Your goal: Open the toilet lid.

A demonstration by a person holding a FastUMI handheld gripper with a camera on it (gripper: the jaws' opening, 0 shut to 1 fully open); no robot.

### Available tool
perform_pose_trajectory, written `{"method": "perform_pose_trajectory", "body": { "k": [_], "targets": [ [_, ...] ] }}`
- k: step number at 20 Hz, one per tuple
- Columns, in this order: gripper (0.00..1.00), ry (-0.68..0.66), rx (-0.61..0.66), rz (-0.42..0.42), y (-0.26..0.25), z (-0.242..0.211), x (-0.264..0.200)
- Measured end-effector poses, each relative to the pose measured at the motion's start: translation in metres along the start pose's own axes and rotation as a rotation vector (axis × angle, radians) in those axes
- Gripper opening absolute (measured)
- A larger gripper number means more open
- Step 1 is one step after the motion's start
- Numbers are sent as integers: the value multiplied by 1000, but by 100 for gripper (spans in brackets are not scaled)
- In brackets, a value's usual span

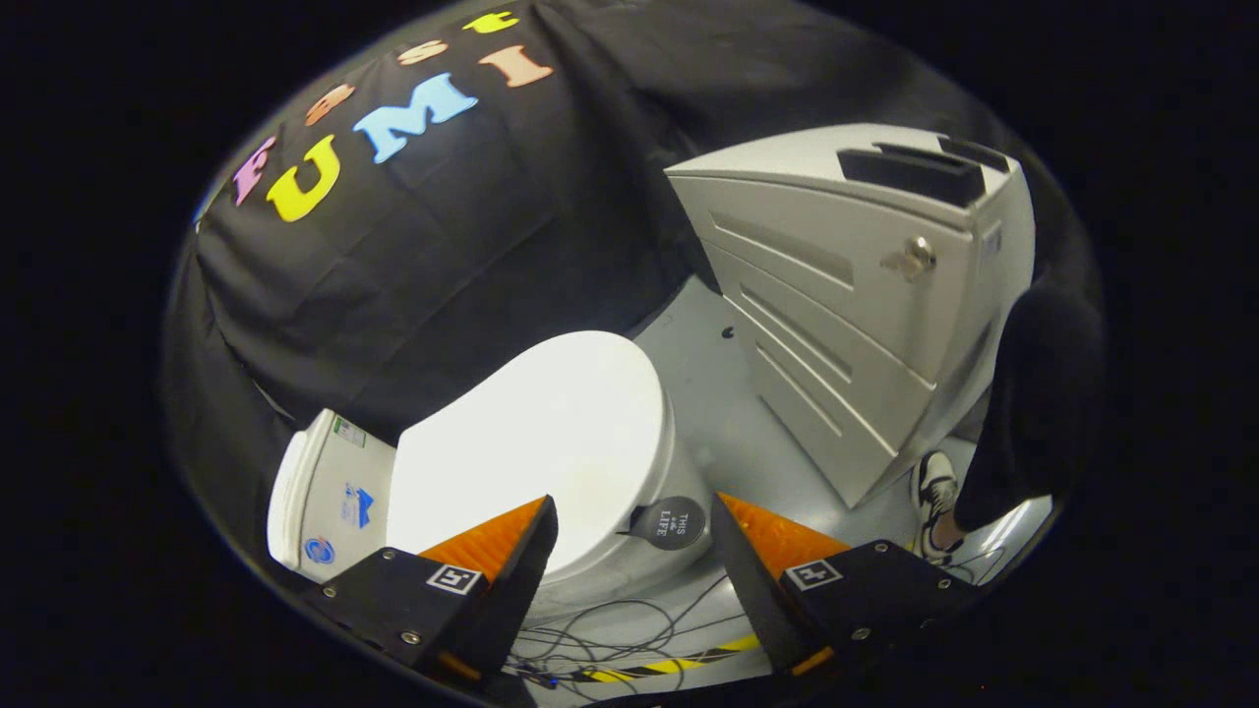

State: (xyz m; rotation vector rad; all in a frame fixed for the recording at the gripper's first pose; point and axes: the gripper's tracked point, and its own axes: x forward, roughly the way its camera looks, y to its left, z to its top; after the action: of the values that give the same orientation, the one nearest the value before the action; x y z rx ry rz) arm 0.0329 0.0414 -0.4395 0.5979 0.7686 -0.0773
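The gripper (629, 521) hangs above a white toilet (590, 551), its two fingers spread wide apart and grasping nothing, with the closed toilet lid (541, 442) lying flat between and just beyond them. The lid's rounded front edge sits near the right finger, beside a dark round tag (674, 521), and bare grey floor (708, 403) opens beyond it toward a pale drawer cabinet (846, 324). Loose cables (610, 634) trail on the floor under the fingers, and a person's shoe (934, 492) stands by the cabinet.
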Motion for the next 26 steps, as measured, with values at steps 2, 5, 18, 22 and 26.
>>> {"method": "perform_pose_trajectory", "body": {
  "k": [2,5,18,22,26],
  "targets": [
    [95,20,29,-24,-9,-9,4],
    [94,24,86,-15,-16,-14,11],
    [77,24,443,112,-40,-34,57],
    [55,9,491,168,-30,-31,64],
    [34,-8,551,143,-30,-36,68]
  ]
}}
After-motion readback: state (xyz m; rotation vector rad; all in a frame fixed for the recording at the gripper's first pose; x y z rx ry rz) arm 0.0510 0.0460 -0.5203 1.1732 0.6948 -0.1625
